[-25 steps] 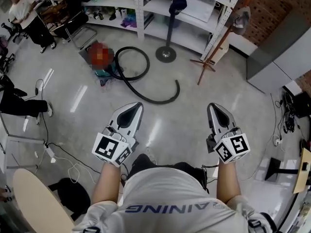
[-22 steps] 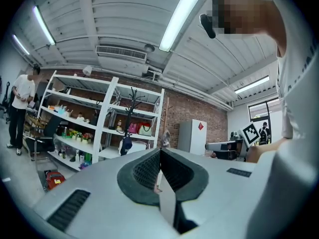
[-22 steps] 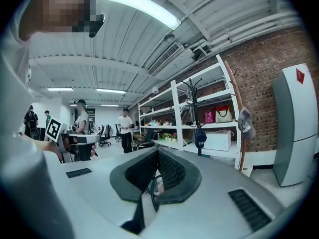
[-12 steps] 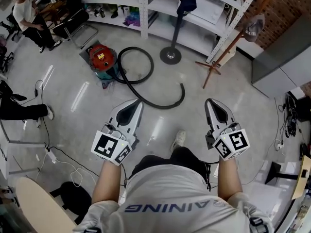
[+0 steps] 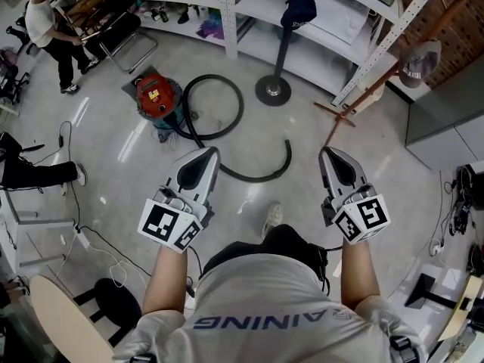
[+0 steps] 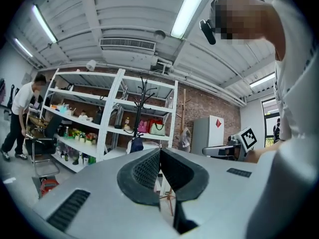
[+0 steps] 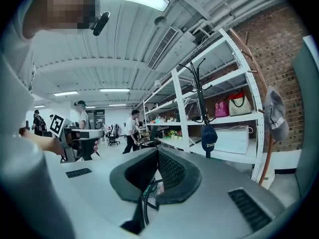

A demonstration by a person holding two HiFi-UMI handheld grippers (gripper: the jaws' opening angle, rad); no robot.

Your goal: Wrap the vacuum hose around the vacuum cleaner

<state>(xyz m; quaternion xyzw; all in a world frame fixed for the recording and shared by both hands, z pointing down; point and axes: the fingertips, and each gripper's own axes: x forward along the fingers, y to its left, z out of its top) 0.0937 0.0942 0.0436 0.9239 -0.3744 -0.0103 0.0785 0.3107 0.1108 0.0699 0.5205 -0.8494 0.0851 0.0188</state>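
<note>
A: Wrapped yet?
B: Not begun; long black ribbed hose point(image 5: 241, 106) sprawled loose beside squat red canister vacuum cleaner point(image 5: 156, 95), well ahead.
A: Tongs?
B: Left gripper point(image 5: 206, 157) and right gripper point(image 5: 330, 157) both pressed closed, empty.

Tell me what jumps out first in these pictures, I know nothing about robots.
Two grey handheld tools, the left gripper and right gripper, point forward in the middle of the head view, both shut and empty. Beyond them on the floor stands a red vacuum cleaner, its black hose looping and trailing loose toward the grippers.
</note>
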